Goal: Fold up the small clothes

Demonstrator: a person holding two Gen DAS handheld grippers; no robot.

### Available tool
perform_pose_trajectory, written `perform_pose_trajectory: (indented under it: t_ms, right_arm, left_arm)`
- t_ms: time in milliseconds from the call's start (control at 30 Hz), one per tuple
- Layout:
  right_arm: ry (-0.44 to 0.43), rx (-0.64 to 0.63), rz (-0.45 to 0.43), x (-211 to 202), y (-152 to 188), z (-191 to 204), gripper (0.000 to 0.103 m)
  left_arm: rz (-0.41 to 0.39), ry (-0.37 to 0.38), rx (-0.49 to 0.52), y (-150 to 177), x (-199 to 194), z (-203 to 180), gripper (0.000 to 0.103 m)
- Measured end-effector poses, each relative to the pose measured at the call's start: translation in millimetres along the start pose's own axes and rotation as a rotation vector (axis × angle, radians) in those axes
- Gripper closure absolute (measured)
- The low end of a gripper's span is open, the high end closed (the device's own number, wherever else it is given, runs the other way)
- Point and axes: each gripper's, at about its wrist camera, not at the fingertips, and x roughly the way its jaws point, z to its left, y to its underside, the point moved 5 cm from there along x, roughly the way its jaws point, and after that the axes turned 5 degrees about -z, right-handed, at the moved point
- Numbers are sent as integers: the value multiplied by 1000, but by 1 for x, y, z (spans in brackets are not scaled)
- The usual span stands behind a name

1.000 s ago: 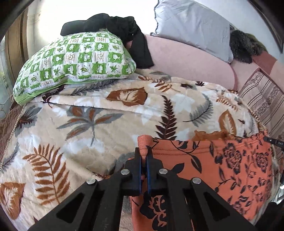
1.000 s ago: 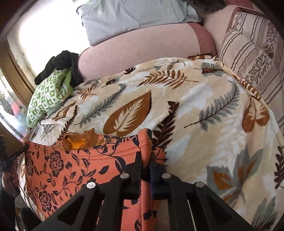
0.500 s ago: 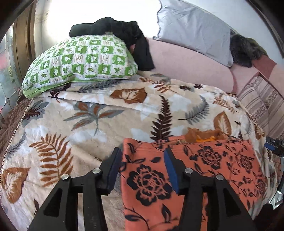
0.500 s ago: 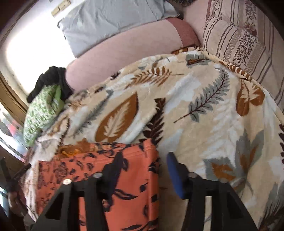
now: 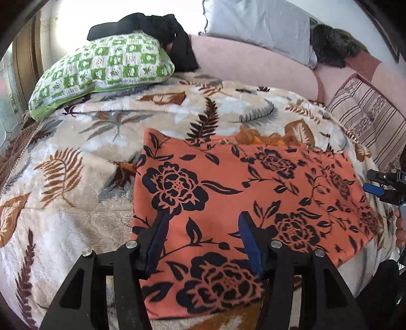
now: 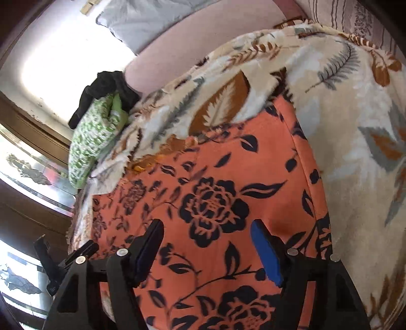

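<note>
An orange garment with black flowers [image 5: 228, 193] lies flat on the leaf-print blanket [image 5: 76, 177], folded into a rough rectangle. A frilly orange-brown bit [image 5: 264, 138] shows at its far edge. My left gripper [image 5: 203, 218] hovers over the garment's near left part; its jaws are opening and the pads press on nothing. In the right wrist view my right gripper [image 6: 206, 224] stands open above the same garment [image 6: 215, 203], near its right hem, gripping nothing. The right gripper [image 5: 380, 185] also shows at the left view's right edge.
A green checked pillow [image 5: 101, 68] with a black garment [image 5: 162, 30] on it lies at the back left. A grey pillow [image 5: 258, 22] and pink bolster [image 5: 253, 66] line the back. A striped cushion [image 5: 368, 114] sits at the right.
Both grippers let go of the garment's far corners, opened, and drew back toward the near side. The cloth now lies flat; the right view has rolled.
</note>
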Motion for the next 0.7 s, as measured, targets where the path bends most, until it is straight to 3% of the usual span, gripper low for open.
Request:
perform_pose_trajectory:
  t_ms: [133, 200, 233, 300, 400, 533, 600, 633, 667, 700]
  right_arm:
    - [-124, 30, -18, -32, 15, 22, 27]
    - [-169, 51, 1, -34, 38, 23, 22]
    - [-159, 56, 20, -23, 46, 19, 20]
    - [-63, 52, 94, 8, 67, -8, 19]
    - [-98, 70, 45, 3, 60, -9, 21]
    - [-161, 39, 4, -28, 51, 19, 21]
    - [-208, 26, 0, -32, 54, 26, 20]
    - [-210, 38, 15, -25, 59, 21, 19]
    - [-185, 65, 46, -12, 64, 9, 19]
    - [-126, 122, 96, 4, 72, -9, 19]
  left_arm:
    - [-12, 7, -3, 26, -21, 3, 42]
    - [95, -45, 20, 49, 5, 9, 40]
    - [125, -48, 25, 60, 19, 13, 37]
    - [72, -57, 64, 56, 17, 8, 36]
    - [57, -64, 65, 42, 0, 3, 36]
    - [3, 13, -11, 33, -23, 1, 35]
    - [33, 10, -23, 41, -12, 4, 29]
    - [107, -43, -15, 50, 7, 9, 29]
    - [177, -73, -11, 62, 16, 12, 30]
    - [156, -71, -4, 62, 14, 9, 30]
